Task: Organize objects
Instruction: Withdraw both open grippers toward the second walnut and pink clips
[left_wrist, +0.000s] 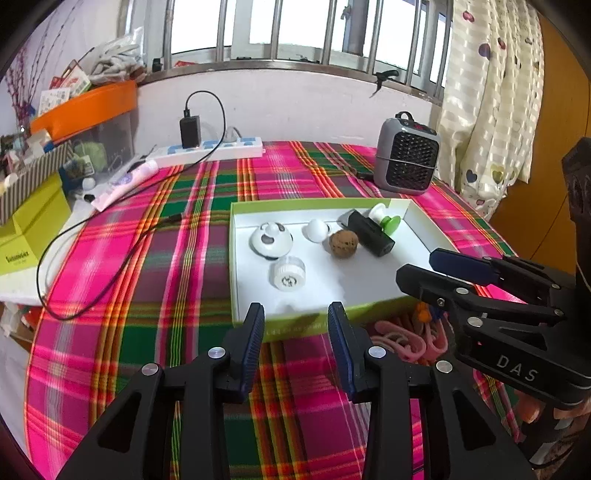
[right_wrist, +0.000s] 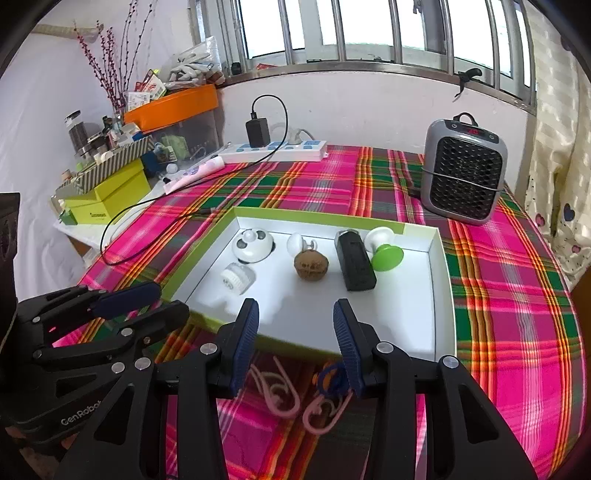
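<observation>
I see both tools poised over the plaid-covered bench (right_wrist: 498, 295), just short of the green-rimmed tray (right_wrist: 441, 295). My left hand-held gripper (left_wrist: 295, 325) has its jaws apart with nothing between them; the right hand-held gripper (right_wrist: 295, 325) is likewise apart and empty. In the tray sit a brown ball (right_wrist: 311, 264), a black block (right_wrist: 354, 264), a green-and-white knob (right_wrist: 384, 251) and a white brush head (right_wrist: 237, 277). Pink hooks (right_wrist: 295, 402) lie on the cloth just beside the tray's near wall.

The green-rimmed tray (right_wrist: 441, 295) is holding six small items; pink hooks (right_wrist: 280, 398) are lying near it.
</observation>
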